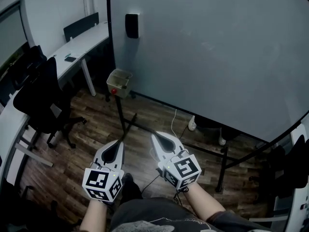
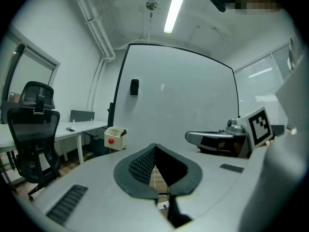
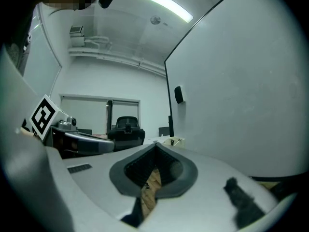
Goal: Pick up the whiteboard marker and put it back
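A big whiteboard [image 1: 217, 52] on a black stand fills the head view's right side. A small cream box [image 1: 119, 82] with a red knob hangs at its lower left corner. A short dark thing pokes out of that box [image 2: 115, 137]; I cannot tell whether it is the marker. A black block [image 1: 132, 25] sticks to the board's upper left. My left gripper [image 1: 119, 142] and my right gripper [image 1: 154, 135] are held low in front of the board, side by side. Both point towards it. Both are shut with nothing between the jaws [image 2: 154, 145] [image 3: 155, 145].
A black office chair [image 1: 41, 100] stands at the left beside a white desk [image 1: 79, 42]. The stand's black legs [image 1: 126, 122] cross the wooden floor ahead of the grippers. A white plug [image 1: 192, 124] with a cable lies under the board.
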A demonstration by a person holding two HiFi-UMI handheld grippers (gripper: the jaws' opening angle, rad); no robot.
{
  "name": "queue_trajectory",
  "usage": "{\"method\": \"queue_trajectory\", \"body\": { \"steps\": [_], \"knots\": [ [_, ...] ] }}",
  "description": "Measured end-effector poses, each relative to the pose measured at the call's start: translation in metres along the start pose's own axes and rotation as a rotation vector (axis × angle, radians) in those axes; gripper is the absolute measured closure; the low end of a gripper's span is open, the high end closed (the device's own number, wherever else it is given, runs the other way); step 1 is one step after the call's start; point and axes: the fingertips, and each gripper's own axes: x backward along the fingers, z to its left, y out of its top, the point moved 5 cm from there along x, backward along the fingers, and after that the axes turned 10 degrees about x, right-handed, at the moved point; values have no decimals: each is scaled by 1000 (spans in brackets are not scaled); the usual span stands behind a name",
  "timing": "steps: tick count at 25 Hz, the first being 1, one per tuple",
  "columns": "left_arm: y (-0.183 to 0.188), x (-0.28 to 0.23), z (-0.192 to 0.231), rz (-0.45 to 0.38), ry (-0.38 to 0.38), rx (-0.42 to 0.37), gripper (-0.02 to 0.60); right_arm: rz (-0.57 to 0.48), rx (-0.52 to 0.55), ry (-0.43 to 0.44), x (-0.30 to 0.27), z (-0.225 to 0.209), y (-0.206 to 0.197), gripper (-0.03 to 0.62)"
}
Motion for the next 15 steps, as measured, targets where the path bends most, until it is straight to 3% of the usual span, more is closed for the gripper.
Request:
{"method": "queue_trajectory", "body": {
  "steps": [15],
  "knots": [
    [-23,22,-18,15,31,18,568,70,-9,97,28,20,-19,572]
  ]
}}
